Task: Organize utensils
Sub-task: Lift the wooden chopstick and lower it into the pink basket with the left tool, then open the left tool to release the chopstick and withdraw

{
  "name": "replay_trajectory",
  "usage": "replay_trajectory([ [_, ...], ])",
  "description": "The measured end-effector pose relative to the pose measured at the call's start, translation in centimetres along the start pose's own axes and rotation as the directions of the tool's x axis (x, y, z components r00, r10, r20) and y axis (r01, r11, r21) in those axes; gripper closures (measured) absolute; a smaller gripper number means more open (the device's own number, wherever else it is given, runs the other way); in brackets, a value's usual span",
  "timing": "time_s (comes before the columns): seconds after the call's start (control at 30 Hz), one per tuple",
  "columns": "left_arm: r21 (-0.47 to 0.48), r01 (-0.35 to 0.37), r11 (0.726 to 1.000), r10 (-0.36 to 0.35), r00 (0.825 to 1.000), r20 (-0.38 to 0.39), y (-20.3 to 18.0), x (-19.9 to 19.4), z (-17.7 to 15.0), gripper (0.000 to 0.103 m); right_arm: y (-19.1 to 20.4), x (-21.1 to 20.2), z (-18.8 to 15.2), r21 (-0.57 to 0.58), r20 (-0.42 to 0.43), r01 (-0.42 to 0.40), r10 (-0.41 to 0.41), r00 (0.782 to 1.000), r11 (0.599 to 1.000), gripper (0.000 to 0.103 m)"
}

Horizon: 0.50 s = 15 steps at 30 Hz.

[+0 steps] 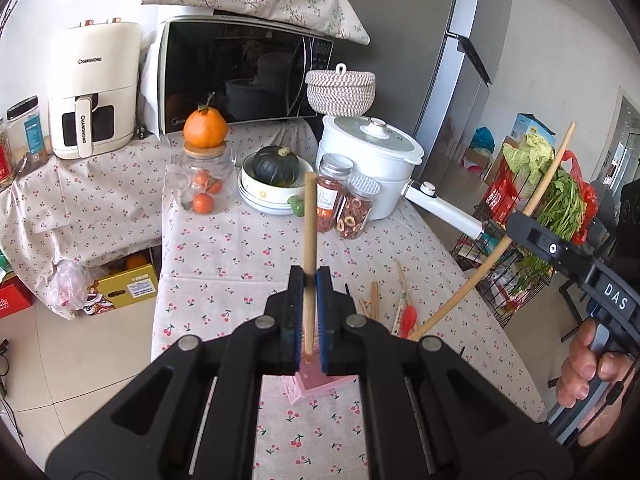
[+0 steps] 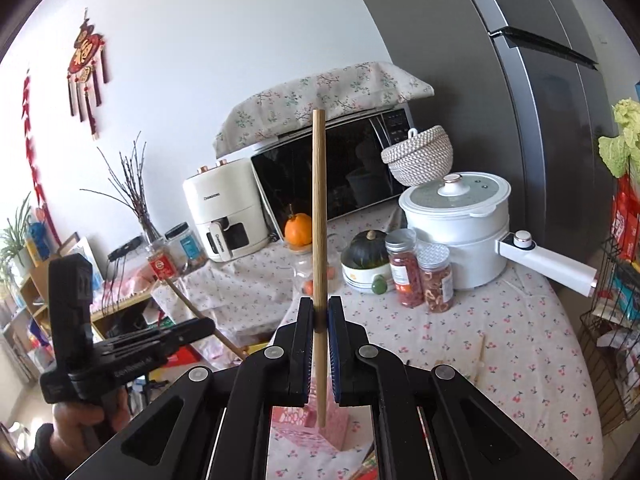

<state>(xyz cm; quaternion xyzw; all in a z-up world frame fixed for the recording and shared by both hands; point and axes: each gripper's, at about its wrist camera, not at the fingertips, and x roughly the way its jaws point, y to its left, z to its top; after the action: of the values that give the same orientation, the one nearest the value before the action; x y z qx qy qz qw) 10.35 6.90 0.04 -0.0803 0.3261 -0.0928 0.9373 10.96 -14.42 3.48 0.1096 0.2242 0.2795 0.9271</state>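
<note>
Below you the table (image 1: 224, 240) carries a pink holder (image 1: 308, 386), with loose chopsticks (image 1: 374, 304) lying to its right. Your left gripper (image 1: 310, 280) pinches one chopstick (image 1: 309, 224) upright above the holder. Your right gripper (image 2: 320, 308) pinches another chopstick (image 2: 319, 208), its lower end over the holder.

Two wooden chopsticks up in the air – one (image 1: 309, 240) upright, clamped between the left gripper's pads; the other (image 2: 319, 248) upright in the right gripper's. Pink perforated holder (image 1: 310, 386) sits on the cloth right under both tips. More chopsticks (image 1: 372, 304) lie loose nearby, with a red spoon (image 1: 408, 319) among them.
</note>
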Motion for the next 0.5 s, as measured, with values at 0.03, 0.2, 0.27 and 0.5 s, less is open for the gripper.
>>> replay_trajectory([
  [0.03,-0.005,0.005,1.000,-0.005,1.000,-0.018,0.2,0.5,-0.1,0.096,0.2,0.7,-0.1,-0.001,-0.013,-0.009,0.009,1.000,1.000,0.096],
  [0.2,-0.037,0.021,0.999,-0.024,0.998,-0.066,1.1,2.2,-0.6,0.096,1.1,5.2,-1.6,-0.004,-0.137,-0.015,0.015,0.990,1.000,0.096],
  [0.27,-0.045,0.027,0.999,-0.030,0.997,-0.067,1.2,2.6,-0.6,0.096,1.2,6.7,-2.4,-0.012,-0.185,0.002,-0.005,0.983,1.000,0.096],
  [0.5,-0.072,0.035,0.997,-0.039,0.998,-0.049,1.4,2.8,-0.4,0.083,0.3,9.4,-3.8,-0.001,-0.253,0.003,-0.003,0.968,1.000,0.095],
])
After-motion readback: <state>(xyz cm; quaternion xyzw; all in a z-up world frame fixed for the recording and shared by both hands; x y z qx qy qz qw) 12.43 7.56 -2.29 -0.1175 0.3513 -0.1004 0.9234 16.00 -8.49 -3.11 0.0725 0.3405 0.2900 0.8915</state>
